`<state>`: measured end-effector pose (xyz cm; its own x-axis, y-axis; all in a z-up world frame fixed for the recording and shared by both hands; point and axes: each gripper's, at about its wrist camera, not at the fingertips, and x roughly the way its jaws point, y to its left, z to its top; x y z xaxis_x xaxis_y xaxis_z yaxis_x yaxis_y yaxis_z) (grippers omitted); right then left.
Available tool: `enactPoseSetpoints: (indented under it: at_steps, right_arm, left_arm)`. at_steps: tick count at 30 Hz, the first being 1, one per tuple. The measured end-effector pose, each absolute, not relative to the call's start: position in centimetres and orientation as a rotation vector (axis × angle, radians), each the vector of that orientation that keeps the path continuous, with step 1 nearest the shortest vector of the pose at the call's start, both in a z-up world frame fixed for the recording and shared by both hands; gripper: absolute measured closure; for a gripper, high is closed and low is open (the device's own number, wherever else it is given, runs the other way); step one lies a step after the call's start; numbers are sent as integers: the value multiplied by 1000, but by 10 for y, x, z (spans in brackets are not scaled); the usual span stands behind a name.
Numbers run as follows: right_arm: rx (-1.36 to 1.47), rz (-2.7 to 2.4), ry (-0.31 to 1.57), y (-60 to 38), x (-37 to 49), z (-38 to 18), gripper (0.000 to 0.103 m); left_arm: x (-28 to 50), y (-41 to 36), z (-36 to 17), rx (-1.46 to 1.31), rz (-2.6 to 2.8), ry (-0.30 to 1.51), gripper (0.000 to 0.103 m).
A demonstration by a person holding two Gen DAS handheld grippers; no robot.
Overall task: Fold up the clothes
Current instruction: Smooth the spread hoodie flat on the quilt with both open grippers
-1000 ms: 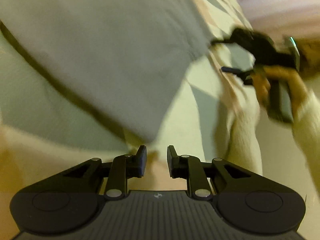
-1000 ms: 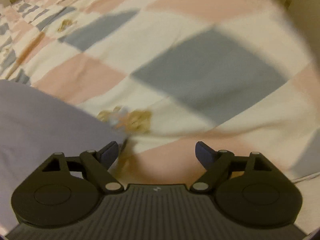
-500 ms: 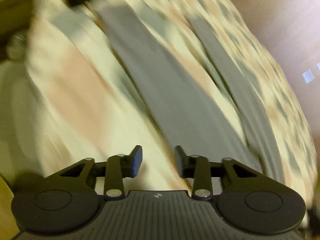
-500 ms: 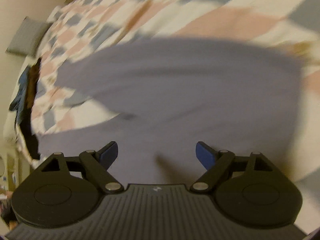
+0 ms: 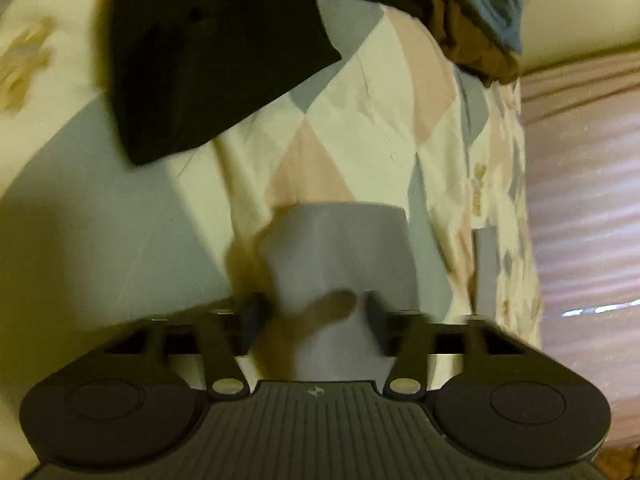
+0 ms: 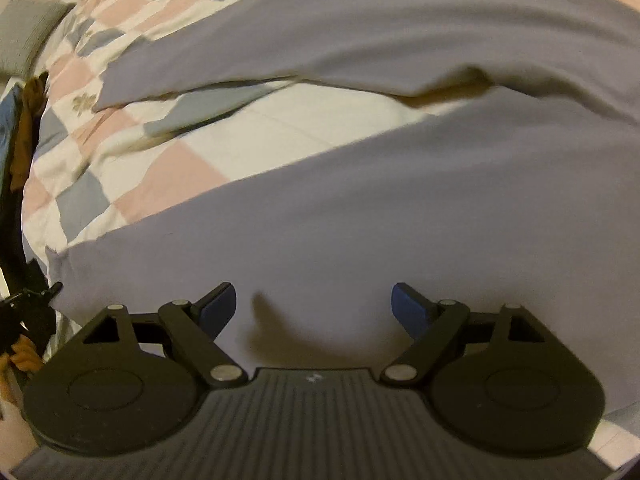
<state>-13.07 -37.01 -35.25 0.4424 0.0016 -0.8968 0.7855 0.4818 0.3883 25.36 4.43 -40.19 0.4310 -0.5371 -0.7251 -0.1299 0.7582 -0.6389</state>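
Note:
A grey-lilac garment (image 6: pixel 380 208) lies spread on the checkered bedspread (image 6: pixel 192 160), with a long leg or sleeve (image 6: pixel 280 40) stretched behind. My right gripper (image 6: pixel 314 308) is open just above the near part, holding nothing. In the left wrist view an end of the grey garment (image 5: pixel 344 256) lies between the fingers of my left gripper (image 5: pixel 316 316), which is open around it; the view is blurred. The left gripper also shows at the left edge of the right wrist view (image 6: pixel 28 312).
A black garment (image 5: pixel 208 60) lies on the bedspread (image 5: pixel 380 120) beyond the left gripper. A pile of brown and blue clothes (image 5: pixel 476 20) sits at the bed's far corner. A grey pillow (image 6: pixel 24 36) lies far left. Wooden floor (image 5: pixel 580 200) is to the right of the bed.
Both grippers swung around. The left gripper opened wider and now has the garment's end between its fingers. The right gripper moved over the grey garment and stayed open.

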Motion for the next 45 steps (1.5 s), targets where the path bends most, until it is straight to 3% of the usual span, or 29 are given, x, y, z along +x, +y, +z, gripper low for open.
enactPoseSetpoints:
  at_steps: [5,6,8,13,14,15,17,20,22,23,24,26,31,36,39,40,42,43,45]
  right_arm:
    - [972,-612,1002,-364,-123,-349,20]
    - [983,-619,999,-363,-124,-351,20]
    - [1011,-635,990,-362,-128,-355,20]
    - [1065,-647,964,-362,-136,-356,20]
    - [1070,-638,960,-362,-137,-355,19]
    - [1075,-628,955,-361,-138,-354,18]
    - [1085,-612,948,-361,-140,-355,15]
    - [1106,-590,941,-362,-142,-362,15]
    - [1103,-583,944,-361,-142,-366,15]
    - [1099,-585,950,-360,-141,-367,15]
    - [1096,-589,956,-359,-141,-368,15]
    - [1099,-609,966,-358,-138,-371,15]
    - [1106,-705,970,-353,-122,-371,7]
    - [1052,-790,1009,-339,-97,-371,5]
    - [1067,-814,998,-330,-92,-362,6]
    - [1074,-824,998,-328,-92,-360,6]
    - [1096,-850,993,-325,-92,-355,6]
    - [1109,-865,982,-324,-92,-352,6]
    - [1126,-894,955,-322,-92,-346,6]
  left_arm:
    - [266,50,-339,-342,-371,861,101]
    - [267,53,-329,-282,-364,817,97]
    - [276,64,-335,-197,-294,841,89]
    - [268,62,-347,-324,-300,972,90]
    - [266,61,-349,-352,-303,998,74]
    - [264,60,-351,-381,-306,1025,47]
    - [258,55,-358,-426,-296,1068,27]
    - [253,44,-391,-520,-248,1132,28]
    - [250,39,-412,-617,-236,1136,39]
    - [251,35,-416,-640,-251,1134,55]
    - [252,29,-419,-654,-271,1130,95]
    - [249,20,-404,-603,-307,1077,103]
    - [231,15,-340,-196,-438,843,100]
    - [255,-4,-402,62,-470,1002,93]
    - [265,-11,-405,124,-509,1031,89]
    - [269,-7,-396,138,-508,1034,86]
    - [278,3,-371,164,-499,1037,65]
    - [283,8,-359,177,-494,1039,60]
    - [298,-11,-343,237,-572,997,57]
